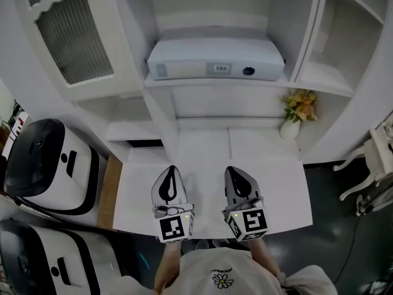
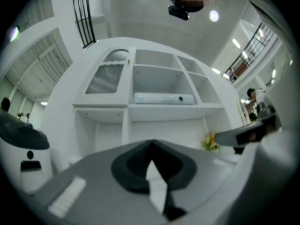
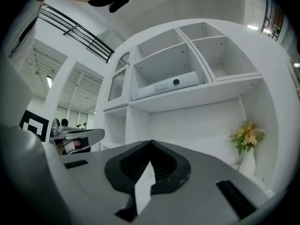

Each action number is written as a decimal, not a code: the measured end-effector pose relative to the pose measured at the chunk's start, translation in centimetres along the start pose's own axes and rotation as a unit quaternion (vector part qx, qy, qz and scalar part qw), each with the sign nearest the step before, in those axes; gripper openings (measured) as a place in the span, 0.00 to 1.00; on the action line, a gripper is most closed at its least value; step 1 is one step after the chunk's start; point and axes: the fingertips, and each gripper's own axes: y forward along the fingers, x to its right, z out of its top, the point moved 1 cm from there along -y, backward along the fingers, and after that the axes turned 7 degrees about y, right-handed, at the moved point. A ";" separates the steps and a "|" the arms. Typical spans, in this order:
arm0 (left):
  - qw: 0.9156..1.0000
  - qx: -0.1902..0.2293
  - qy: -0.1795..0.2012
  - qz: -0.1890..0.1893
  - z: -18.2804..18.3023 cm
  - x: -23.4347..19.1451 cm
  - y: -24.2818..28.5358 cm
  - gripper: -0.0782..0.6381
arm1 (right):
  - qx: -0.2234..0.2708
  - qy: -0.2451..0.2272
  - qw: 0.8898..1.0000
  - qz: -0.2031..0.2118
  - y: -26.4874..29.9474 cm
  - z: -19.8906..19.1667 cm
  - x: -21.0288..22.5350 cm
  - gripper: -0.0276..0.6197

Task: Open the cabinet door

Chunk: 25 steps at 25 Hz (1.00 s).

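White counter with a vase fronts the shelved cabinet.

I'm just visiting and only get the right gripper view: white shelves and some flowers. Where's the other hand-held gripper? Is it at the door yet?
Observer: No. The head view shows the left hand-held gripper beside the right hand-held gripper. Both are over the front of the white counter, well short of the cabinet door.
Operator: Is the left one holding anything?
Observer: No. Its own view shows its jaws together with nothing between them.
Operator: What's left of the counter?
Observer: A white-and-black machine stands there, with a second machine next to it.
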 end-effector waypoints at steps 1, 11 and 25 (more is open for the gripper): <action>1.000 0.005 0.000 0.005 0.2 0.2 0.2 0.12 | 0.001 -0.002 1.000 0.003 0.1 0.2 0.3 0.04; 1.000 0.010 -0.003 0.019 0.9 0.9 1.2 0.12 | 0.008 -0.007 1.000 0.015 -0.2 1.0 2.0 0.04; 1.000 0.004 0.015 0.026 2.0 -0.1 0.5 0.12 | 0.006 0.003 1.000 0.029 0.1 0.3 1.7 0.04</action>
